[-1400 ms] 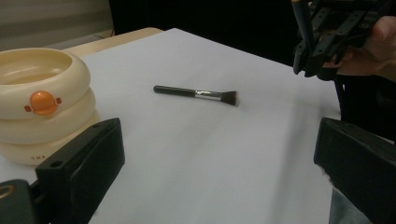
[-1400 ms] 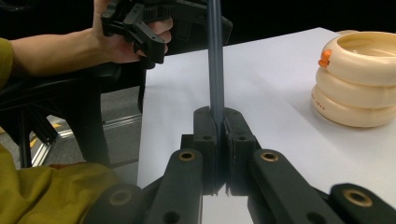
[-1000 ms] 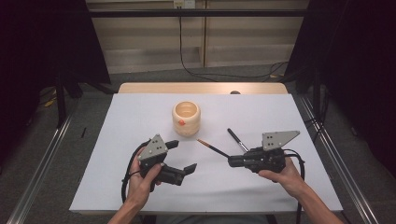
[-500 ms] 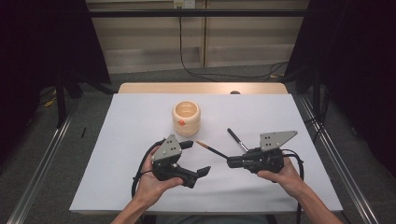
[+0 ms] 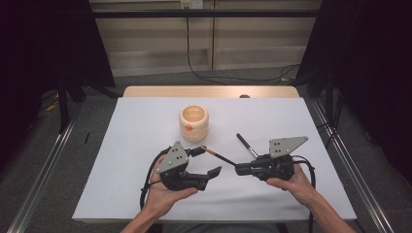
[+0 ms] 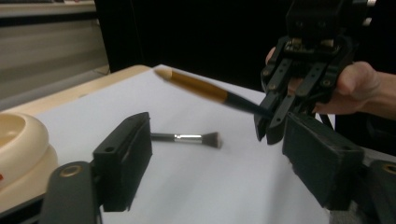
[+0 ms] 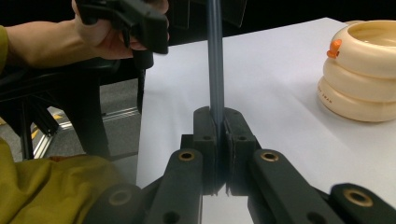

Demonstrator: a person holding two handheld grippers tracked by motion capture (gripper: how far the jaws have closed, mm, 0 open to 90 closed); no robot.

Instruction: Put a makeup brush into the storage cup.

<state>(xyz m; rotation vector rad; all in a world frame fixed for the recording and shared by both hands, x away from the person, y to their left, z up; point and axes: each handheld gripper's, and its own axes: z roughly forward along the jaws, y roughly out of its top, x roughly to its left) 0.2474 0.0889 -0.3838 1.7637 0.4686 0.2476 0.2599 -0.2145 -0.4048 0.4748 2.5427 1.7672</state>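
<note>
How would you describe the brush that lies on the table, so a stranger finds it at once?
On the white table, look right of the cream pot. The lying brush is all black and untouched; the other brush has an orange handle and is held in the right tongs.

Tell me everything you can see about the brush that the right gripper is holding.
The held brush is slim, with a dark stem and an orange-brown wooden-looking end tapering to a pale tip. The right gripper is shut on its dark end, holding it above the white table cover, slanting toward the cream container. It passes near the left gripper, whose jaws have just been closing, without touching.
</note>
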